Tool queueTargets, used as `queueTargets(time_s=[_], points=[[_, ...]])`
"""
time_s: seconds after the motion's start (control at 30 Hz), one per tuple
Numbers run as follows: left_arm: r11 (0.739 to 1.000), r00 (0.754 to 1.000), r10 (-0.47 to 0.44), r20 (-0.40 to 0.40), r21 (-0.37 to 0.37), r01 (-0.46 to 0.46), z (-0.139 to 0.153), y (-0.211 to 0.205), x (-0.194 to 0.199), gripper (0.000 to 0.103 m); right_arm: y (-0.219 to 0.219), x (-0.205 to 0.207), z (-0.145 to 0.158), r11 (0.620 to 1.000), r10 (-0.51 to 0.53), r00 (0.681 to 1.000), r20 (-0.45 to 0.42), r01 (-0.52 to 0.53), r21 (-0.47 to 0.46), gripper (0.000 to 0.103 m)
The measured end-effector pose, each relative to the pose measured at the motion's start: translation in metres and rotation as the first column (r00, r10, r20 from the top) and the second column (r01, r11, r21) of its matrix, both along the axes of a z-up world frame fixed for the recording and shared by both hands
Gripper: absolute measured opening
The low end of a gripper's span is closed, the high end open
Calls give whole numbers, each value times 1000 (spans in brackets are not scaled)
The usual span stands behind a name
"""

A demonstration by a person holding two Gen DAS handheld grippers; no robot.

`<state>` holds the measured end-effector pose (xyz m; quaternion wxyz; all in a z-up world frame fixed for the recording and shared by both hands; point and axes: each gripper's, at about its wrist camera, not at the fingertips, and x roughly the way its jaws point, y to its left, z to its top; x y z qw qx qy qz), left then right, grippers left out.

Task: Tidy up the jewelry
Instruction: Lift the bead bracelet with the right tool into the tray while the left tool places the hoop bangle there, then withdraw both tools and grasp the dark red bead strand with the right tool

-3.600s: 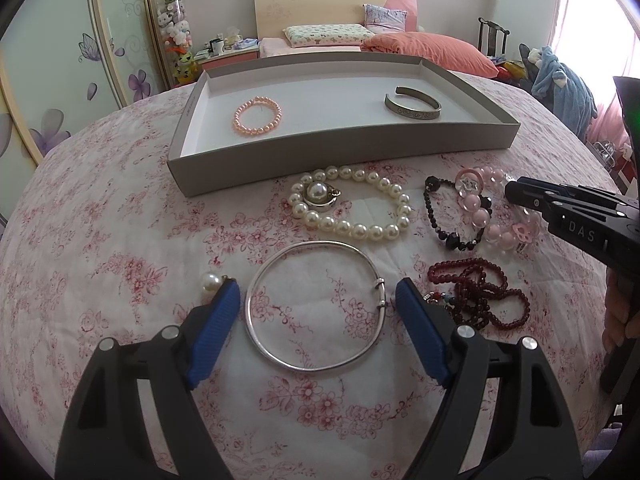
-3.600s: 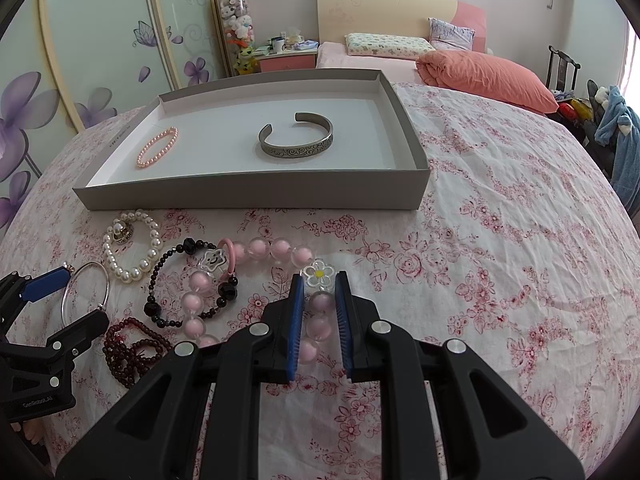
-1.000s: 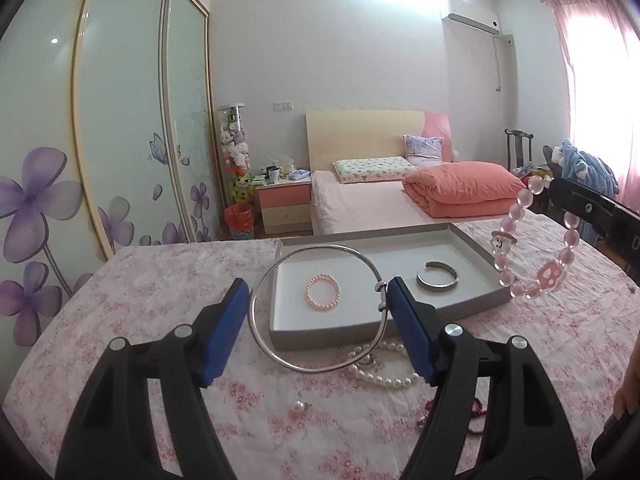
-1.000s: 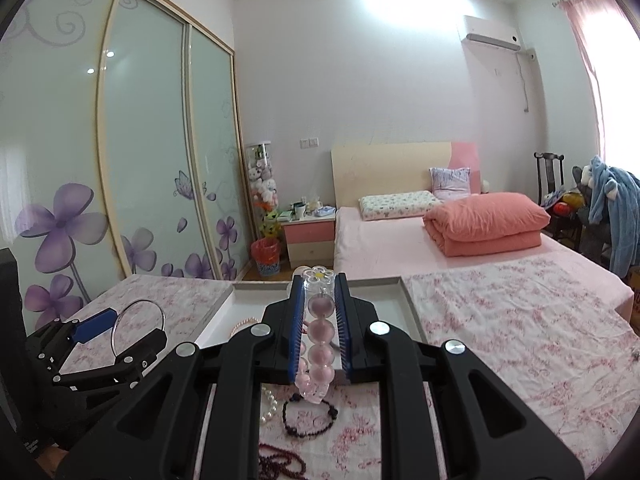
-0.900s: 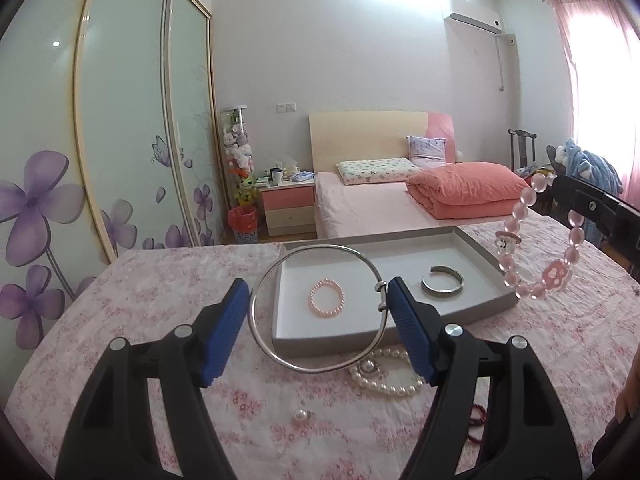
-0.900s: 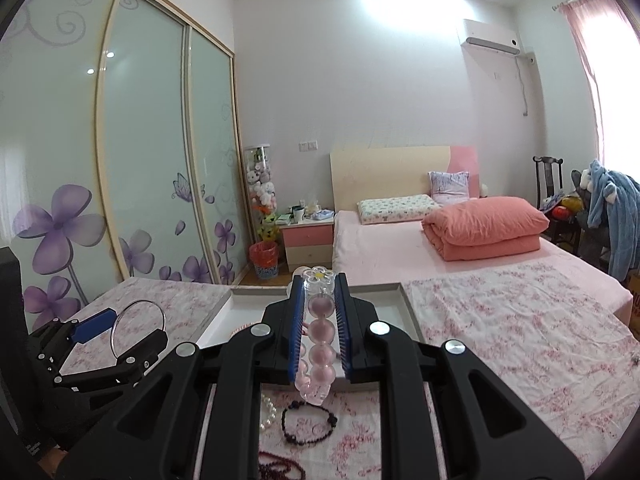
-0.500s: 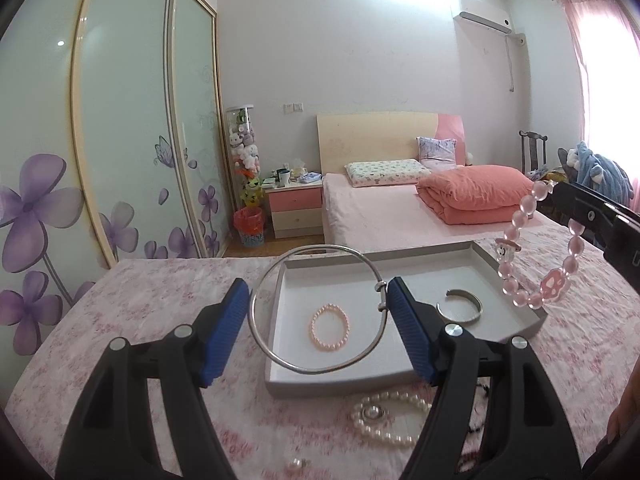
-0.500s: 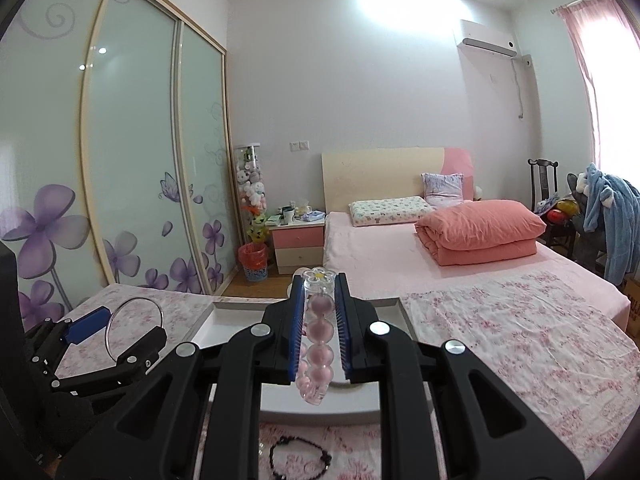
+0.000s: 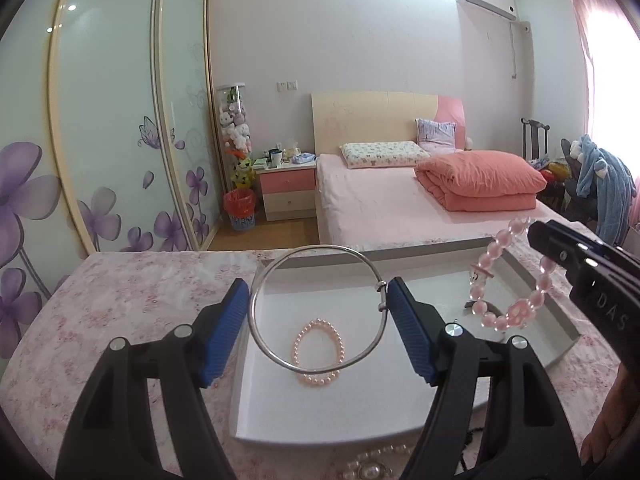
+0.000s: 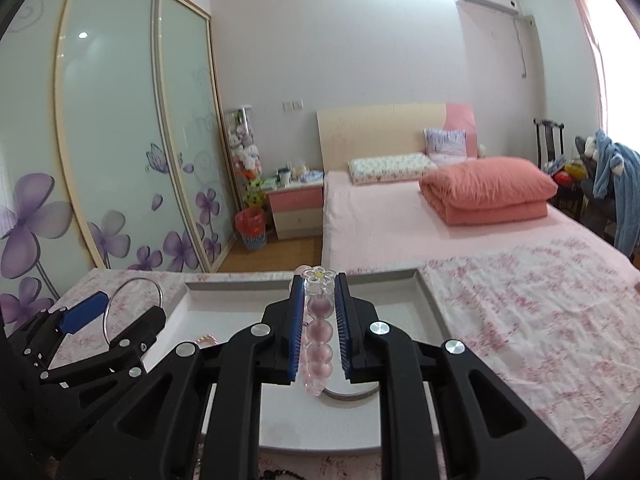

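Observation:
My left gripper (image 9: 314, 292) is shut on a thin silver bangle (image 9: 280, 358), held in the air above the near left part of the grey tray (image 9: 404, 408). My right gripper (image 10: 319, 284) is shut on a pink bead bracelet (image 10: 319, 334) with a flower charm, hanging over the tray (image 10: 430, 308). That bracelet (image 9: 508, 320) and the right gripper also show at the right of the left wrist view. In the tray lie a small pink pearl bracelet (image 9: 319, 354) and a silver cuff (image 10: 352, 394), mostly hidden. The left gripper (image 10: 120, 308) and bangle show at the left of the right wrist view.
A white pearl bracelet (image 9: 376, 468) and a dark bead string (image 10: 280, 473) lie on the floral cloth (image 10: 540, 320) in front of the tray. Beyond the table stand a bed (image 9: 400, 196), a nightstand (image 9: 286, 190) and sliding wardrobe doors (image 9: 100, 120).
Both grippers lifted their bracelets off the cloth and carried them forward over the tray. The tray now looks nearer and lower in both views.

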<state>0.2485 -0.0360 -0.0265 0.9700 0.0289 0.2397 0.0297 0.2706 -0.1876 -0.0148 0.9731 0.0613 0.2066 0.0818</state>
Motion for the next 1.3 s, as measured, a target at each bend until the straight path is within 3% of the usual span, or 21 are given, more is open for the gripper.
queueTargets(time_s=[0.37,0.73,1.0,1.3], points=[[1000,999,-4,-53,-1,4,-22,-3,31,70,2,23,-24,1000,4,996,-88,-3,9,16],[999,995,11,-98,-33,-15,-26,8,52,70,-4,27,-21,999,-9,994,-105,12,31,18],[998,999,7,-40,-67,-10,-3,16,38,70,-16,14,-15,998,-31,994,-101,36,48,18],[988,1000,23,19,-155,-20,32,48,-1,70,-22,-13,-6,998,-21,995,-95,26,55,18]])
